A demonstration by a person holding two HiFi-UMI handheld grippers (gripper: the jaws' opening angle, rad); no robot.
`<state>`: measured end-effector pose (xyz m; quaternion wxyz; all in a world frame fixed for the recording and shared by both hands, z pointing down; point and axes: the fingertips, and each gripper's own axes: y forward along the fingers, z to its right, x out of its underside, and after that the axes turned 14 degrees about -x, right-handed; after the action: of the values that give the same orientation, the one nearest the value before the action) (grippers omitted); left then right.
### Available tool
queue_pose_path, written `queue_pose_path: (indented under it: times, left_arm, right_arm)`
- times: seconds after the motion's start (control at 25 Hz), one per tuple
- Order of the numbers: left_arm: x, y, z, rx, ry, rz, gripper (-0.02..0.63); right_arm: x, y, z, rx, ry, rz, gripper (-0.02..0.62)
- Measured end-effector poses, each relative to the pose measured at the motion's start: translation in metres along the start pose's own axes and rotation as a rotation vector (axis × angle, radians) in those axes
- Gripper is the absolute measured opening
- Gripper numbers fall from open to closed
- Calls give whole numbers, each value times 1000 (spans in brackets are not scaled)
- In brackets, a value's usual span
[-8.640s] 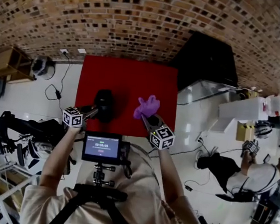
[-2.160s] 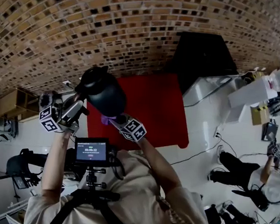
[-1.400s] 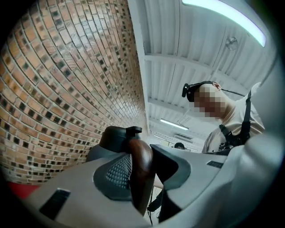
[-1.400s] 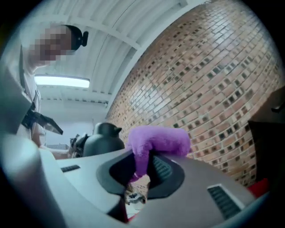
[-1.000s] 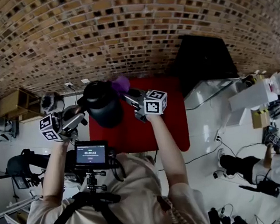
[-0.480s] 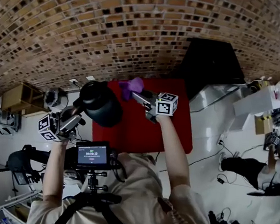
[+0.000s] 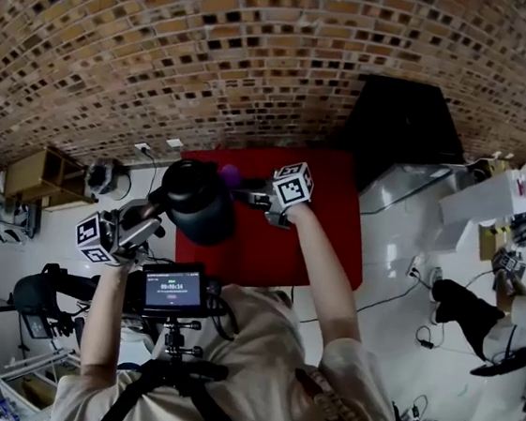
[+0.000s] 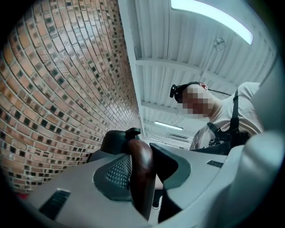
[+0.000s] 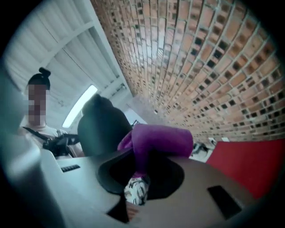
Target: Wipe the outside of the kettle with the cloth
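A black kettle [image 7: 196,202] hangs in the air above the left edge of the red table [image 7: 320,244]. My left gripper [image 7: 153,209] is shut on its dark brown handle [image 8: 141,176], and the kettle's lid [image 8: 116,139] shows just beyond the jaws. My right gripper [image 7: 245,190] is shut on a purple cloth [image 7: 230,175], which bunches out past the jaws. In the right gripper view the cloth [image 9: 161,140] lies right next to the kettle's dark side [image 9: 99,129]. Whether it touches I cannot tell.
A brick wall fills the background. A black cabinet [image 7: 401,117] stands behind the table's right corner. A wooden shelf [image 7: 33,174] is at the left, and another person [image 7: 505,322] sits on the floor at the right. A small screen [image 7: 171,289] sits on my chest rig.
My right gripper has come down with the purple cloth, from beside the kettle's top to its right side. The left gripper keeps the kettle raised in much the same place.
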<state>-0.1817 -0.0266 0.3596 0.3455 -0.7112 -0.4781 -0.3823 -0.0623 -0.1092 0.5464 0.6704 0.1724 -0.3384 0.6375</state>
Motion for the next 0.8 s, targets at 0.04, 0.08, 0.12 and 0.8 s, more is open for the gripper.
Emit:
queue_pose_path:
  times: [0.04,0.08,0.12,0.8]
  left_arm:
    - [3,-3,-3,-14,-5,-1,118]
    - [6,-5,-7,-34,-10,-2,120]
    - [10,-7,-13,-59,-15,-3,120]
    - [154,-16,-145,-405,-133,-143,123]
  right_arm:
    - [27,-3,11,36,37,-54,69]
    - [51,-7,20,83,73,-101,69]
    - [70,-13,29,146,100,-134,68]
    - [121,-102,54,667,53,33,69]
